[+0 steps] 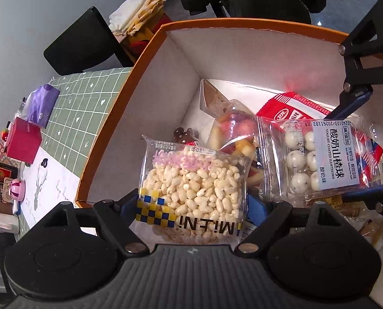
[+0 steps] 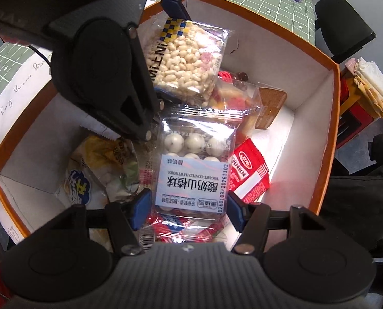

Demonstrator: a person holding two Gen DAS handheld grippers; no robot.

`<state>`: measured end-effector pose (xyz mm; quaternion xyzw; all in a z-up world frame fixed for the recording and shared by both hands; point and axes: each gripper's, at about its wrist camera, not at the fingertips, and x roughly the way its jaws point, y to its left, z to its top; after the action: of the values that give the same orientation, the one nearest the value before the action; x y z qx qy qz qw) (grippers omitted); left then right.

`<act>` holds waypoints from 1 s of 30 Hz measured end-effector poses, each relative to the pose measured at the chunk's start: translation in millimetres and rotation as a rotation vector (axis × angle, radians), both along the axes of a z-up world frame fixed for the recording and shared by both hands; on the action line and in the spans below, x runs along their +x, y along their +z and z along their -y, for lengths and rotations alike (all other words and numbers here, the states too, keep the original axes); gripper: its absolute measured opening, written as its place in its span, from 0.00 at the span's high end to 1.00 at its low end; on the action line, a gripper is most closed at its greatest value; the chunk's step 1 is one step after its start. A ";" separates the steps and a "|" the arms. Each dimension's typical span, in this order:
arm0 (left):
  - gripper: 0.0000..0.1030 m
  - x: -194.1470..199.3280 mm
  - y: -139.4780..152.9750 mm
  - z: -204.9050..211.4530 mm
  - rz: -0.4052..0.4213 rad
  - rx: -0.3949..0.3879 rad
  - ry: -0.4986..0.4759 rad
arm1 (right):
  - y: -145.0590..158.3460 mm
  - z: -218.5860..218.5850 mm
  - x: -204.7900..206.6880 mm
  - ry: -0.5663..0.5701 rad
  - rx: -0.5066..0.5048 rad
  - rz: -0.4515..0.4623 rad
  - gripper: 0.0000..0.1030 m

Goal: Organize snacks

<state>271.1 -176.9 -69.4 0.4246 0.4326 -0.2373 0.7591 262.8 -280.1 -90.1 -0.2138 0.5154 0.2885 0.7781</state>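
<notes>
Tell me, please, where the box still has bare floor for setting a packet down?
Bare floor shows along the far wall of the box, beyond the red packet and beside the brown biscuit pack. The middle, around the hawthorn pack, is crowded.

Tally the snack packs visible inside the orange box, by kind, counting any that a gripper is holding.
Puffed rice pack, between the left gripper's fingers: 1
Yogurt hawthorn ball pack, between the right gripper's fingers: 1
Red sachet: 1
Clear mixed-candy bag: 1
Yellow-and-white bag: 1
Total: 5

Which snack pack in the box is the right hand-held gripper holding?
The yogurt-coated hawthorn ball pack, white balls under a white label, between the right hand-held gripper fingers; the puffed rice pack is in the left.
</notes>
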 end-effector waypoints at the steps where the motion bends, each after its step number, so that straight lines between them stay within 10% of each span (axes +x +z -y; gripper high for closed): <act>1: 0.03 0.3 0.6 -1.9 -0.001 -0.010 0.000 | -0.1 -0.1 -0.1 0.000 0.003 -0.002 0.39; 30: 0.00 -24.3 73.6 -30.2 0.059 -0.259 0.144 | 32.8 -11.2 -32.8 -0.037 -0.005 0.081 0.23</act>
<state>246.8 -146.6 4.2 0.2975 0.4053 -0.2236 0.8350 229.9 -268.9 -57.2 -0.2176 0.4879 0.2641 0.8030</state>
